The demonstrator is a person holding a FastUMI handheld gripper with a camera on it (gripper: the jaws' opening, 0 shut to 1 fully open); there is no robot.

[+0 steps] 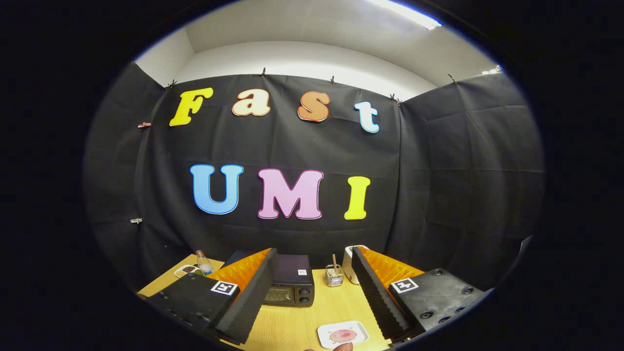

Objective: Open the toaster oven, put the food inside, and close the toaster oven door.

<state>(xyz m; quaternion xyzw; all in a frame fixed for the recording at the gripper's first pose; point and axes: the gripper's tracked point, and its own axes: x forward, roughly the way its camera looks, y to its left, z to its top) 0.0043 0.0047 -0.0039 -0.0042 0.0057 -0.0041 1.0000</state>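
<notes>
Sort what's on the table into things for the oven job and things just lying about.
For the job: toaster oven, door closed; food on a small plate; gripper, jaws open, holding nothing.
Lying about: water bottle, wire basket, white appliance, snack dish.

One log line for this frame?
tool: open, empty | toaster oven: door closed, beyond fingers | food on plate: near, on table

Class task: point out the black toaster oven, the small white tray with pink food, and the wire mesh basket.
Black toaster oven (pixel 291 282), gripper view: its front by the knobs.
Small white tray with pink food (pixel 325 332), gripper view: bare rim.
Wire mesh basket (pixel 334 279), gripper view: front wall.
</notes>
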